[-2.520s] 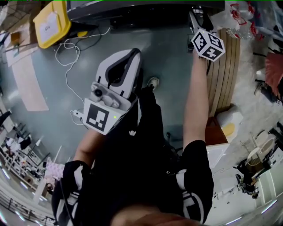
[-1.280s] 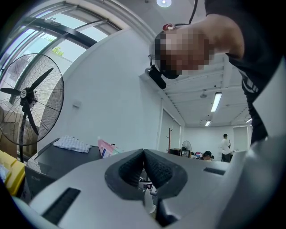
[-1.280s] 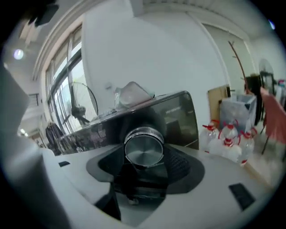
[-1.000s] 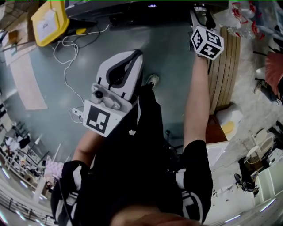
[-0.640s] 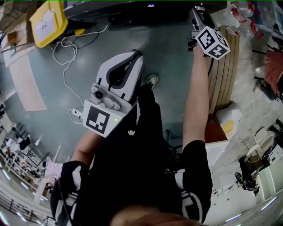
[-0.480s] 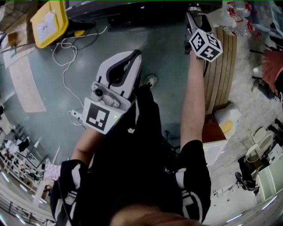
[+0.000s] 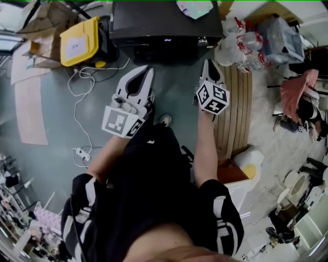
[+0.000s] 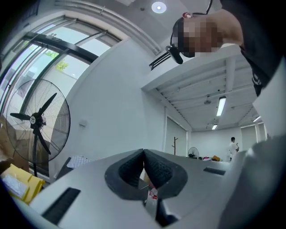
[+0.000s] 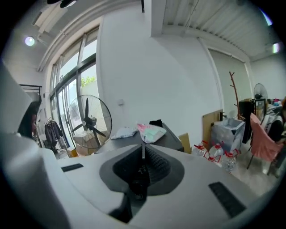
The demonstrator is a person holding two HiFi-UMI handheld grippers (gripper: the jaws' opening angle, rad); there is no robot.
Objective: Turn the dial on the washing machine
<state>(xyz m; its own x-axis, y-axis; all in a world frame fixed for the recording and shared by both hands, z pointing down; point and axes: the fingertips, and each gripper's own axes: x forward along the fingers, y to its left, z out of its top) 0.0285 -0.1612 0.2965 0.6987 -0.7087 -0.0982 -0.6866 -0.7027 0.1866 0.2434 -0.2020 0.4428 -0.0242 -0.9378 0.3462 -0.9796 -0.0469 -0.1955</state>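
L gripper [image 8: 144, 156] jaws shut, empty. R gripper [image 9: 143, 154] jaws closing, nothing btwn. Yellow bin [image 7: 82, 40] lidded, beside washing machine [image 7: 164, 23]; bag [image 7: 193, 6] on its top.

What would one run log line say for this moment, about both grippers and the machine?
left gripper: shut, empty | right gripper: closing, empty | machine: apart from both grippers | dial: not seen
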